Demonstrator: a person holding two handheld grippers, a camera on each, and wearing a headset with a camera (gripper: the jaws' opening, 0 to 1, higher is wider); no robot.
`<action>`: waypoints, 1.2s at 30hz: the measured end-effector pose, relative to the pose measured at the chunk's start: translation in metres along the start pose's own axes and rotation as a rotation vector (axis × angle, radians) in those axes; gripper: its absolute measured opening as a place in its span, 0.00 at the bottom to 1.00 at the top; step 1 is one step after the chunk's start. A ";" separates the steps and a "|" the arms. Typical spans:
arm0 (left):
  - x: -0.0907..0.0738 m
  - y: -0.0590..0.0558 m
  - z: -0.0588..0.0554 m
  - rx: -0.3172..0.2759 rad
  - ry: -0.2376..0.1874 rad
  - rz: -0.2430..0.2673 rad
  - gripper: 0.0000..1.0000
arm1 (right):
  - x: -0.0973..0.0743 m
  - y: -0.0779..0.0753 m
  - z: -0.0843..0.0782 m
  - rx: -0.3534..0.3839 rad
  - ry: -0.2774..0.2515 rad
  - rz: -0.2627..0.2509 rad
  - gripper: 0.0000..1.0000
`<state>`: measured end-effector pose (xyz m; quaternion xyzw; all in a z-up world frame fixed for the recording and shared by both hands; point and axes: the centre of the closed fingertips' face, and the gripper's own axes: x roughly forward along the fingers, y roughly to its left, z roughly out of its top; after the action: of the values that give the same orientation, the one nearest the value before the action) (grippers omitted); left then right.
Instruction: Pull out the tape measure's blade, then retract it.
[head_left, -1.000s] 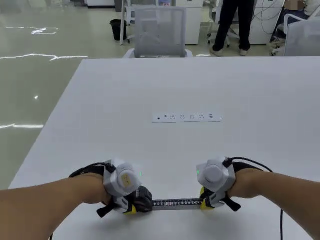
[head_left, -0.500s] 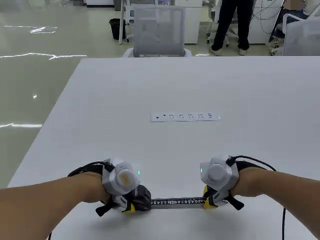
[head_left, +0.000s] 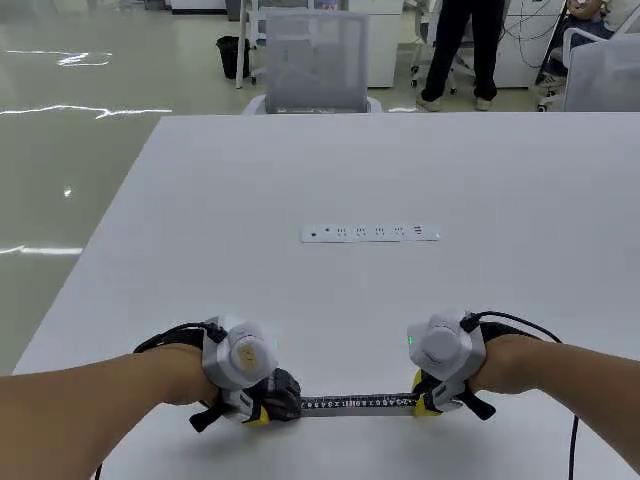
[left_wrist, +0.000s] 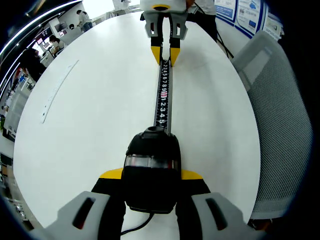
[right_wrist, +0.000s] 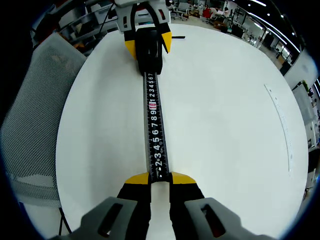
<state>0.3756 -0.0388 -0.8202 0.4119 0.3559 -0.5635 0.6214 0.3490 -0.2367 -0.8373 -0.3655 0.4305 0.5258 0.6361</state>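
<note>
- Tape measure (head_left: 282, 396) lies close to the near edge of the white table (head_left: 350, 170), right in front of the person.
- Its black case (left_wrist: 152, 165) sits in the left gripper (head_left: 268, 408). That gripper's 2 jaws are pressed against the 2 sides of the case and hold it tight.
- Its blade (right_wrist: 155, 120) is out a short way. It runs flat and straight from the case to the right gripper (right_wrist: 160, 178), so the long way of the tape goes side to side across the person.
- The right gripper's 2 jaws are almost closed and pinch the tip of the blade.
- I think the pull is partly done. To pull out more, the right gripper should go right, away from the case, along the blade's own line. To let the blade back in, it should go left.
- The table has lots of bare room on the right. On the left, the table's edge is nearer to the case.
- Farther off, a power strip (head_left: 370, 233) lies well apart from the tape, and a mesh chair (head_left: 318, 50) stands past the far edge.
</note>
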 end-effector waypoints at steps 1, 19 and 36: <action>0.000 0.000 0.000 0.000 0.000 0.000 0.34 | 0.000 0.000 0.000 0.002 0.001 0.000 0.12; 0.000 0.000 0.000 -0.003 0.001 0.000 0.34 | -0.005 -0.001 -0.012 0.011 0.007 -0.008 0.12; 0.000 0.001 0.000 -0.004 0.002 0.001 0.34 | -0.009 -0.001 -0.022 0.034 0.013 -0.018 0.12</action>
<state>0.3761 -0.0385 -0.8205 0.4114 0.3576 -0.5620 0.6221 0.3458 -0.2601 -0.8372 -0.3620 0.4403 0.5102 0.6440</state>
